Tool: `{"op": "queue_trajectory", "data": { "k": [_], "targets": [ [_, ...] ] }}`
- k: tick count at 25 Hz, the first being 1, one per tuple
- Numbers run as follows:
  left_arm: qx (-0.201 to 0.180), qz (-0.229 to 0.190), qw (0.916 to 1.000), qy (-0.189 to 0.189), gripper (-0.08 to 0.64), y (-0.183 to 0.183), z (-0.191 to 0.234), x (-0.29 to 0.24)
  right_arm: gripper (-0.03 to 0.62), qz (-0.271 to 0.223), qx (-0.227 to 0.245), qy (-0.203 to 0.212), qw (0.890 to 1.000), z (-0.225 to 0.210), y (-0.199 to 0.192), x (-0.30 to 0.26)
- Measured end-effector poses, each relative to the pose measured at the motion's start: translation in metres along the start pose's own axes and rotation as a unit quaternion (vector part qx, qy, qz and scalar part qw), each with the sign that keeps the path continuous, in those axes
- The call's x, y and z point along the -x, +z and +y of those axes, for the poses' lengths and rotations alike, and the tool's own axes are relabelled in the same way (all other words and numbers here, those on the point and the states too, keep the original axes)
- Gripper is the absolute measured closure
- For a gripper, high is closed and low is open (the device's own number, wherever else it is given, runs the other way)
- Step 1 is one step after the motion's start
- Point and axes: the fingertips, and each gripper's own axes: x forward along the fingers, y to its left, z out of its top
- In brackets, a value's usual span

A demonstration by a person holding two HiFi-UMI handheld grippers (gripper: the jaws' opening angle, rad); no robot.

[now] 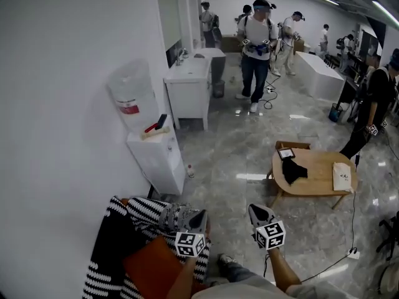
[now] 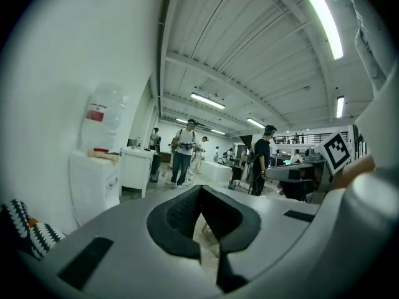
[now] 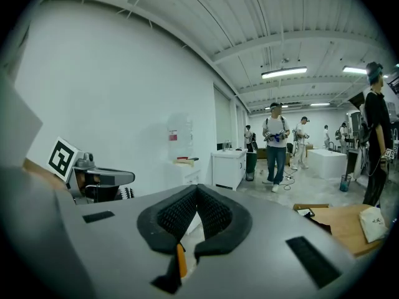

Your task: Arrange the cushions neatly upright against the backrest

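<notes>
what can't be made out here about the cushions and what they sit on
Head view: orange cushion partly hidden by the person's left arm, cut by the bottom edge.
Head view: no backrest identifiable; the black-and-white cushion covers what is beneath.
Left gripper view: only that cushion's corner shows, at the left rim.

Orange cushion (image 1: 149, 265) lies on the zigzag-patterned seat (image 1: 107, 249).

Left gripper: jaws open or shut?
Shut. The left gripper shows its pads meeting at the tips in its own view, nothing between them.
</notes>
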Motion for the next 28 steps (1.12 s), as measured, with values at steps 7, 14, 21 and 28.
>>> {"op": "queue_trajectory", "data": {
  "k": [7, 14, 21, 28],
  "targets": [
    [0.002, -0.001, 0.9996, 0.029, 0.531, 0.005, 0.033, -0.034, 0.566, -0.002, -0.006, 0.023, 1.000, -0.033, 0.013, -0.061],
    [0.025, -0.028, 0.9877, 0.152, 0.531, 0.010, 0.115, 0.017, 0.566, -0.001, 0.021, 0.141, 0.990, 0.033, 0.026, -0.153],
    [0.051, -0.057, 0.9276, 0.366, 0.531, -0.004, 0.158, 0.162, 0.566, 0.010, 0.070, 0.374, 0.925, 0.199, 0.027, -0.201],
    [0.095, -0.071, 0.8197, 0.560, 0.531, -0.051, 0.130, 0.335, 0.566, 0.032, 0.097, 0.572, 0.814, 0.376, -0.008, -0.157]
  ]
}}
